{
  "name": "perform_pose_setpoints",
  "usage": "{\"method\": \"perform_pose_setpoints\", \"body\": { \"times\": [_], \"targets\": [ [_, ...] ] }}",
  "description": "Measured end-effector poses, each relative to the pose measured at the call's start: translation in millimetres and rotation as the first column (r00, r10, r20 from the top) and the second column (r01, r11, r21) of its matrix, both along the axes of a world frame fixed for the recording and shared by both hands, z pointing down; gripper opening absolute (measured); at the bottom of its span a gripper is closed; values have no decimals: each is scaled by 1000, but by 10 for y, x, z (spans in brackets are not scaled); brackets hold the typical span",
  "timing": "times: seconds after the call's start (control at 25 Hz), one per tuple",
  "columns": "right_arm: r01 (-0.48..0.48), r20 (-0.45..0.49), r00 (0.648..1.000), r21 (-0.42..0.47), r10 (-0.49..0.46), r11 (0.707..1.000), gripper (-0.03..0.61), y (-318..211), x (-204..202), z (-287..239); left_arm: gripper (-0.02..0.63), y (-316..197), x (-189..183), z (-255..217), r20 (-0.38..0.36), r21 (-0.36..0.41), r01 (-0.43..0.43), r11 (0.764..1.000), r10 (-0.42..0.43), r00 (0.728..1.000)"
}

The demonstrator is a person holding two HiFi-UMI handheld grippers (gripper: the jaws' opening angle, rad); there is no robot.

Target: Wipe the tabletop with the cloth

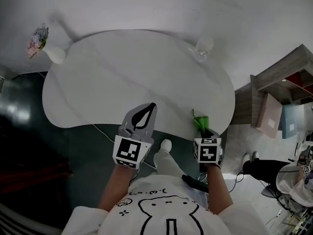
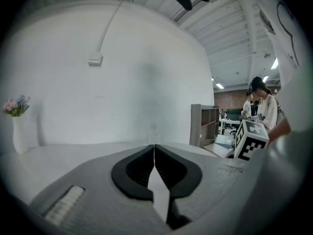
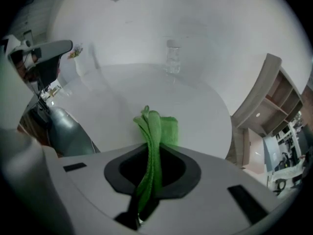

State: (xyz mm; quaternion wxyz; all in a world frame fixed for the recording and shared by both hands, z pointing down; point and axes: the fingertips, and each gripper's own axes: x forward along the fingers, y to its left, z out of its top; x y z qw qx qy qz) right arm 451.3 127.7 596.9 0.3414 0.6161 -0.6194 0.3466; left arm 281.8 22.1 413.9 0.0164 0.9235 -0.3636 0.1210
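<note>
Head view first, quick: where's the cloth [image 1: 200, 121]?

B: Green, pinched in the right hand-held gripper [image 1: 204, 131], at the near right edge of the surface [image 1: 122, 72]. The right gripper view backs that up: jaws clamped on it, a narrow bunched fold running through them and sticking out ahead.

A: Touching the surface?

B: Can't tell. It sits over the rim, at or just above it. No view shows contact.

A: Left hand-held gripper [image 1: 151, 106]?

B: Jaws pressed together with nothing between them, per the left gripper view. It hovers over the near edge, apart from the cloth and to its left.

A: Which step?

B: My read is the very start of the wipe. The cloth is in the grasp and at the edge, but no stroke looks done. The surface is plain white and I see no dirt or wet trail, so I'd log progress as early.

A: Next move?

B: Judgement only: lower the right one until the cloth presses on the surface, then sweep away from the body and across. The cloth is bunched thin, so the contact patch would be small, and it probably needs a tilt or several passes.

A: Risks?

B: The vase [image 1: 55, 55] with flowers at the far left rim, and a clear glass [image 1: 203, 48] at the far right rim. A wide stroke could knock either one. The left one has no job here and should stay clear.
</note>
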Motion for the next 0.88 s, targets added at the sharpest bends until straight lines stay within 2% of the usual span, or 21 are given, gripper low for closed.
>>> {"method": "perform_pose_setpoints", "body": {
  "times": [0.12, 0.2, 0.28, 0.56, 0.76, 0.88],
  "targets": [
    [45, -37, 998, -46, -47, 998, 44, -23, -19, 7, 18, -152, 38, 73, 7, -23, -26, 999, 26, 1000],
    [38, -27, 999, -88, -40, 995, 44, -31, -16, 11, 18, -253, 64, 113, 10, -36, -39, 999, 40, 999],
    [1, 4, 1000, -112, 0, 994, 44, -69, -11, 29, 18, -373, 69, 136, 6, -41, -38, 998, 38, 999],
    [-141, 119, 981, -97, 153, 985, 44, -100, -22, 51, 18, -466, 90, 155, -11, -56, -47, 997, 46, 999],
    [-238, 198, 948, -81, 249, 968, 44, -127, 4, 31, 18, -465, 86, 121, -17, -43, -64, 997, 63, 998],
    [-306, 268, 909, -94, 320, 948, 43, -130, -7, 28, 18, -471, 29, 78, -26, -36, -69, 997, 69, 997]
  ]
}}
